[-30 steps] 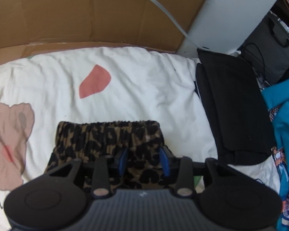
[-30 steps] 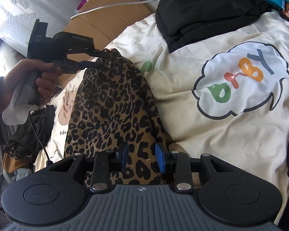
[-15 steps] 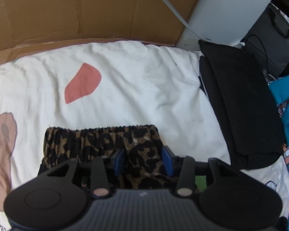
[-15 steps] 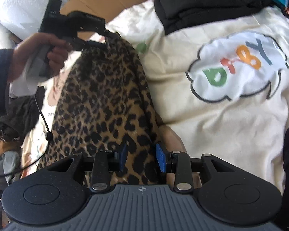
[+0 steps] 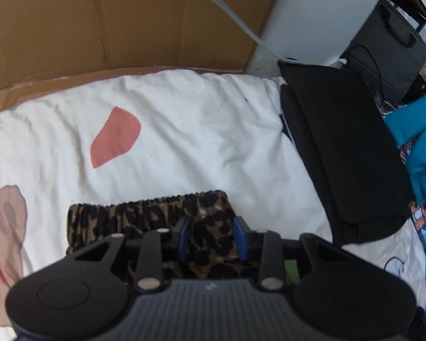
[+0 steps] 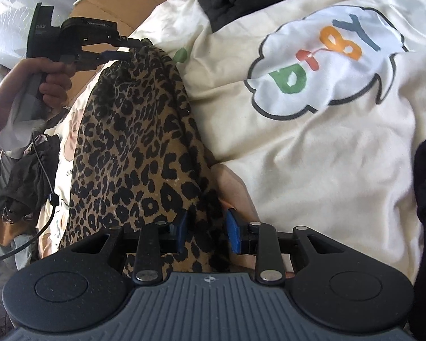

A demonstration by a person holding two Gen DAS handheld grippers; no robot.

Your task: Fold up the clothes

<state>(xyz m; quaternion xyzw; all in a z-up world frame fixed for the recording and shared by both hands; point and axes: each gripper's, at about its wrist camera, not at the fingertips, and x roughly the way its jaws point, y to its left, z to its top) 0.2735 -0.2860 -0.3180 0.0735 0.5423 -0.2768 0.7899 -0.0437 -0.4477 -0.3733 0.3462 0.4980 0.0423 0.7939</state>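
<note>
Left wrist view showed the left gripper point(image 5: 211, 237) with its blue pads point(image 5: 182, 234) closed on a bunched fold of the leopard-print garment point(image 5: 144, 213), just below its gathered elastic waistband. The garment lay on a soft, wrinkled white bedsheet point(image 5: 184, 142) printed with a red patch and a brown bear. A folded black garment point(image 5: 346, 153) sat to the right, teal cloth point(image 5: 423, 147) beyond it; creased brown cardboard point(image 5: 113, 28) stood at the far edge. In the right wrist view, the right gripper point(image 6: 206, 234) pinched the garment's near end, the cloth stretching away to the left gripper, held by a hand point(image 6: 31, 85).
</note>
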